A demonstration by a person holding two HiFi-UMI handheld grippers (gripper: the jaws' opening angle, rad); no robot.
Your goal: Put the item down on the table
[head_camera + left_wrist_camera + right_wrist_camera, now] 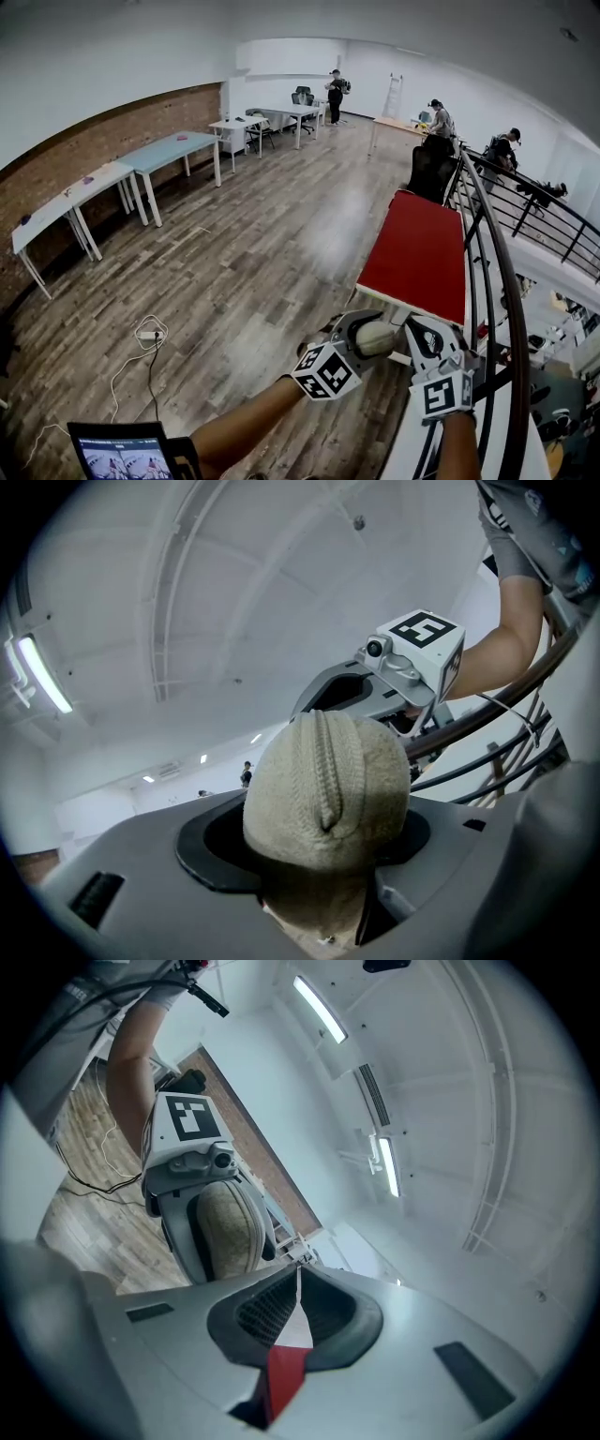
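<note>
A beige knitted item (377,338), rounded with a raised seam down its middle, sits between the jaws of my left gripper (364,341), which is shut on it. In the left gripper view the knitted item (324,791) fills the gap and bulges above the jaws. My right gripper (428,343) is close beside it on the right, shut, with nothing in it. In the right gripper view only a thin slit shows between its jaws, with red behind it. The same view shows the left gripper with the item (228,1229). Both are held in the air just short of the near end of the red table (418,251).
A dark metal railing (495,272) runs along the right. A black office chair (430,170) stands at the table's far end. White tables (89,187) line the brick wall at left. A cable (146,336) lies on the wooden floor. People stand far off.
</note>
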